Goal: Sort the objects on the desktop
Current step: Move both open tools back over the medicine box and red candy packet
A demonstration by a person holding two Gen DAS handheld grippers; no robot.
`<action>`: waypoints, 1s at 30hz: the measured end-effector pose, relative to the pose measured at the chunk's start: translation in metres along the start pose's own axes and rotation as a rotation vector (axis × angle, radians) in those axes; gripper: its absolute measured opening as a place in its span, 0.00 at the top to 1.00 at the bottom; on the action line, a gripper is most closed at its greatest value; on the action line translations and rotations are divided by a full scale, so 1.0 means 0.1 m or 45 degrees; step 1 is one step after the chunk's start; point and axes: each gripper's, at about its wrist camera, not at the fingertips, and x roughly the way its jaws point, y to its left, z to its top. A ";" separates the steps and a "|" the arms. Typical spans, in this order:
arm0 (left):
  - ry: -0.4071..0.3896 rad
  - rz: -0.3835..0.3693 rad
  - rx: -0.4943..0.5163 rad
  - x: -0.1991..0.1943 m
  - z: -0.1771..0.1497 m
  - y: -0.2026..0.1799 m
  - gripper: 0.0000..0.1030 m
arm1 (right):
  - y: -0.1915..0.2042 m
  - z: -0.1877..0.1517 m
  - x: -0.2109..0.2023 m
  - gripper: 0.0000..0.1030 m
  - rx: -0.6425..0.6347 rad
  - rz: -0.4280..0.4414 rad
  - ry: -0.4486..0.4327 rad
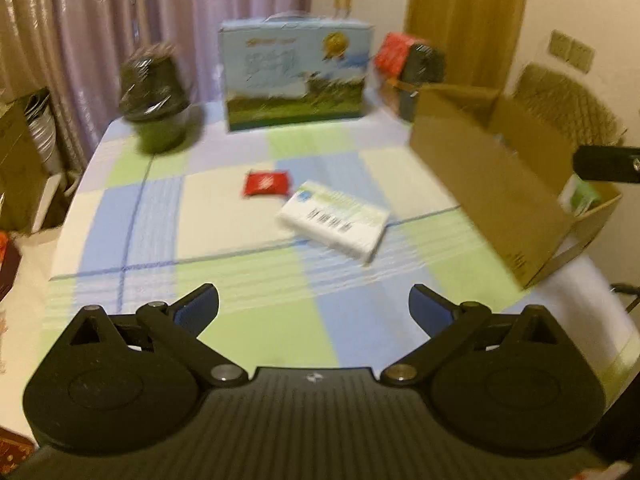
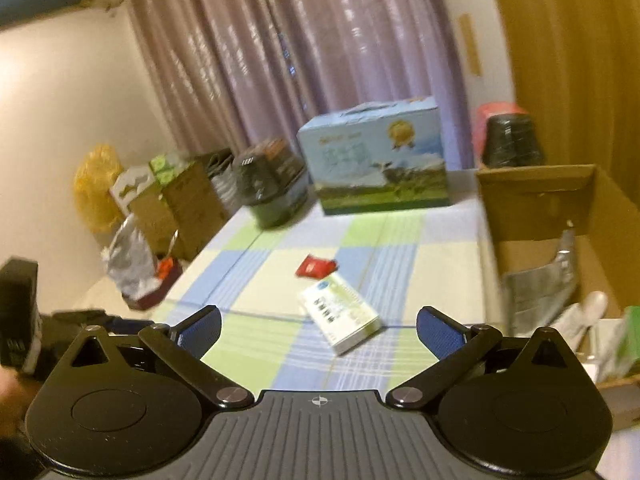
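Left wrist view: the left gripper point(image 1: 314, 306) has its jaws spread wide with nothing between them, above the near part of the checked tablecloth point(image 1: 224, 216). A white box point(image 1: 334, 220) with a barcode lies flat near the middle of the cloth. A red packet point(image 1: 266, 183) lies just beyond it to the left, close to it; blur hides whether they touch. An open carton point(image 1: 492, 184) stands at the right side of the table, and something white and green shows in its near right corner. At the far edge stands a blue gift box point(image 1: 296, 76) with a handle. A dark pot point(image 1: 154, 100) sits far left. A red and black stack point(image 1: 412, 64) stands far right, behind the carton.

Right wrist view: the right gripper point(image 2: 319, 330) is likewise spread wide and empty. The white box point(image 2: 340, 316) lies on the cloth point(image 2: 256, 272) just ahead of the jaws, the red packet point(image 2: 316, 267) beyond it. The carton point(image 2: 540, 200) stands at right, holding silver wrapping and other blurred items. The gift box point(image 2: 378, 160) and pot point(image 2: 272, 184) stand at the far edge. Boxes and bags point(image 2: 168, 200) crowd the floor at left.
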 end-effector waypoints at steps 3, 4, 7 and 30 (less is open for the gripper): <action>0.032 0.045 -0.039 0.02 -0.08 0.21 0.03 | 0.08 -0.14 0.22 0.02 -0.057 0.011 0.029; 0.032 0.055 -0.035 0.02 -0.09 0.25 0.03 | 0.08 -0.20 0.29 0.02 -0.069 0.013 0.041; 0.061 0.057 -0.063 0.06 -0.13 0.40 0.03 | 0.05 -0.38 0.49 0.02 -0.076 0.018 0.109; 0.060 0.112 0.090 0.46 0.04 0.56 0.04 | -0.09 -0.31 1.22 0.02 -0.193 -0.012 0.251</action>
